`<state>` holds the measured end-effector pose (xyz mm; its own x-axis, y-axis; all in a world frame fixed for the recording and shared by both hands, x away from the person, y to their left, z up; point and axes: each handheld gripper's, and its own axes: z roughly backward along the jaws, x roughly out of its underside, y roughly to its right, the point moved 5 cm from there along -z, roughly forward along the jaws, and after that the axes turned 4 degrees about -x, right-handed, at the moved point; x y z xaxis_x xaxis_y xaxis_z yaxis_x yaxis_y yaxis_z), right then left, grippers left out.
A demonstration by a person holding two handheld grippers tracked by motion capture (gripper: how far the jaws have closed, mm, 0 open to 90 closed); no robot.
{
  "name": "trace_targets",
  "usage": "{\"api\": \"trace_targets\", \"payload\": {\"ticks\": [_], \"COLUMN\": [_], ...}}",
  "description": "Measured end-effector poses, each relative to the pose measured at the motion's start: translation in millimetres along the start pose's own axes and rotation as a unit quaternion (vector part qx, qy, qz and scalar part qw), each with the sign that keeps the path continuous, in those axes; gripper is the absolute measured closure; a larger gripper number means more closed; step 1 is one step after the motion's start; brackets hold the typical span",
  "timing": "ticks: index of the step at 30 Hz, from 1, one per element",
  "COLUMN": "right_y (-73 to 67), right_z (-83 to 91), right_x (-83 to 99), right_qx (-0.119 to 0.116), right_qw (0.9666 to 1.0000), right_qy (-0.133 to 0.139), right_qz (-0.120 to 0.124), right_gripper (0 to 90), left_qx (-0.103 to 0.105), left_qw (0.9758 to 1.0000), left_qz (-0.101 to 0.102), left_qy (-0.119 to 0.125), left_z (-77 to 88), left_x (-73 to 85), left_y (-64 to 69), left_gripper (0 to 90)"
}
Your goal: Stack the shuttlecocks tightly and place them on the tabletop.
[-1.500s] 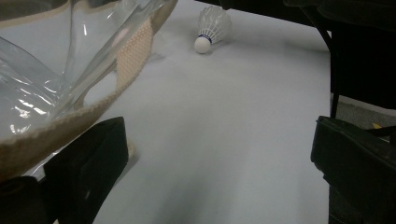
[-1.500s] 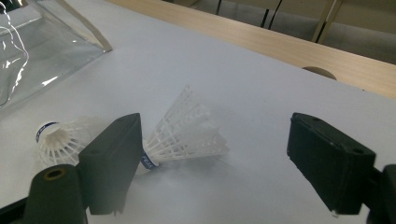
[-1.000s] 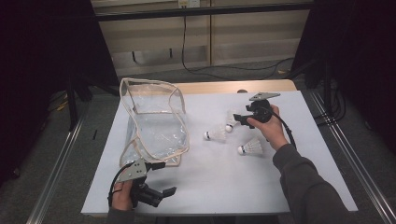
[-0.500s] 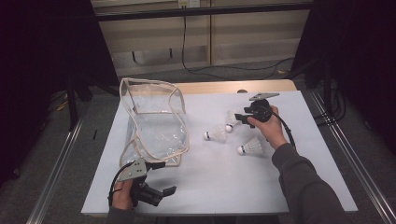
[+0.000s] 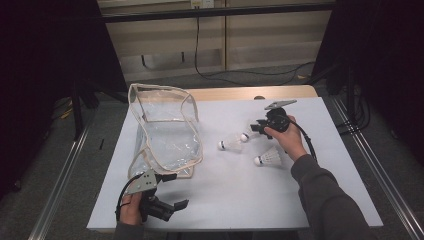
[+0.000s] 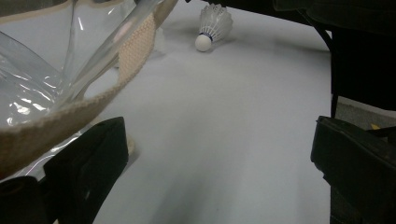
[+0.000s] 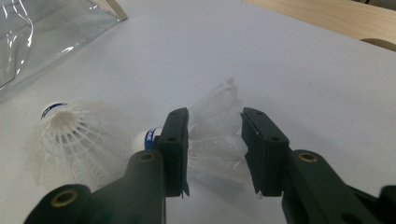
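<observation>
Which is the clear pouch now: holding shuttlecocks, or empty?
Empty. The clear pouch shows nothing through its walls; all three shuttlecocks lie outside on the white table.

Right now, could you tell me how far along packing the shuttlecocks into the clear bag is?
Nothing is packed: the clear bag looks empty. In hand: the right gripper has just been closing around one shuttlecock. Left: two more shuttlecocks lie on the table; the left gripper is open near the bag.

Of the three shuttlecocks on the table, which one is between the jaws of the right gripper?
The farthest shuttlecock, its feather skirt between the right gripper's jaws, which have just been closing. The middle shuttlecock and the nearest shuttlecock lie free.
</observation>
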<state>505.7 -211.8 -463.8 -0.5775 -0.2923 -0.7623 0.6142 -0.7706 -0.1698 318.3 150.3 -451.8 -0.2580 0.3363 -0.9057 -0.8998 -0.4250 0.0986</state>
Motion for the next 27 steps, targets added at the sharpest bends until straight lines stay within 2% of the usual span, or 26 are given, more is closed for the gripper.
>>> {"api": "trace_targets", "payload": {"ticks": [12,16,21,27], "right_y": [-2.3,-5.8,-10.6,-11.5], "right_z": [15.7,20.0,28.6,29.7], "right_x": [7.5,9.4,11.7,20.1], "right_qx": [-0.015,-0.033,-0.047,-0.053], "right_qw": [0.9999,0.9994,0.9988,0.9985], "right_qy": [-0.006,-0.009,-0.003,-0.007], "right_qz": [-0.003,-0.009,-0.01,-0.013], "right_gripper": [76.6,81.1,81.7,82.2], "left_qx": [-0.001,-0.001,-0.003,-0.002], "left_qw": [1.0,1.0,1.0,1.0], "left_qz": [-0.002,-0.003,-0.007,-0.006], "left_qy": [-0.002,-0.002,-0.006,-0.007], "left_z": [-0.7,-0.5,-1.0,-1.7], "left_x": [-0.2,-1.2,-0.1,-0.6], "left_y": [0.4,1.0,0.7,1.5], "left_gripper": [4.1,4.1,4.1,4.1]}}
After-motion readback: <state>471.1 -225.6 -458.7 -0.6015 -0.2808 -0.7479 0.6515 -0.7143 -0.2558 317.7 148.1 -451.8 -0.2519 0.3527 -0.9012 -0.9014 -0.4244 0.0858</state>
